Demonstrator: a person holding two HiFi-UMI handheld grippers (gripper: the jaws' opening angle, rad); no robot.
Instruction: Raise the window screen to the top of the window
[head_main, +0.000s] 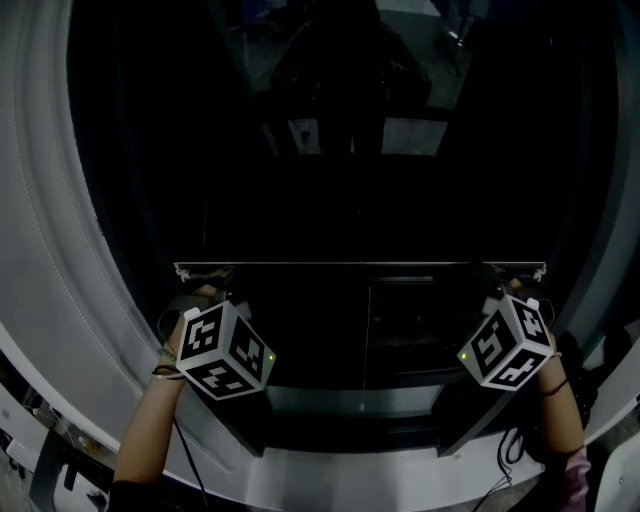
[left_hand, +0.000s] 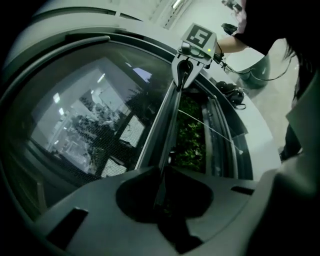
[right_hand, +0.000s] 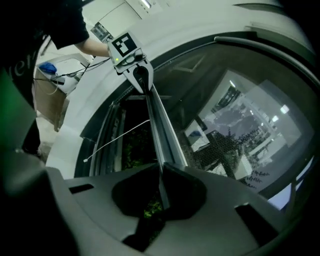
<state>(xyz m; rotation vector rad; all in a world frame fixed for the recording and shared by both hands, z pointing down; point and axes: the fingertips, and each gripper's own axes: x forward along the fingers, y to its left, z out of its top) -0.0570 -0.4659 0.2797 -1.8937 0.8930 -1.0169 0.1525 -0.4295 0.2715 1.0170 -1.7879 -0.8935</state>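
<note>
The window screen's pale bottom bar (head_main: 360, 267) lies level across the dark window, about halfway up. My left gripper (head_main: 212, 287) is shut on the bar's left end and my right gripper (head_main: 503, 287) is shut on its right end. In the left gripper view the jaws (left_hand: 162, 172) pinch the bar's thin edge (left_hand: 167, 130), which runs up to the other gripper (left_hand: 183, 75); the mesh (left_hand: 100, 145) lies to its left. In the right gripper view the jaws (right_hand: 161, 172) clamp the same bar (right_hand: 162, 135), with the mesh (right_hand: 225, 150) to its right.
A curved white window frame (head_main: 60, 300) rings the opening. A thin white pull cord (right_hand: 117, 137) hangs from the bar over green foliage (left_hand: 192, 137) below. The person's arms (head_main: 150, 430) reach up from the bottom edge. A sill (head_main: 350, 470) lies below.
</note>
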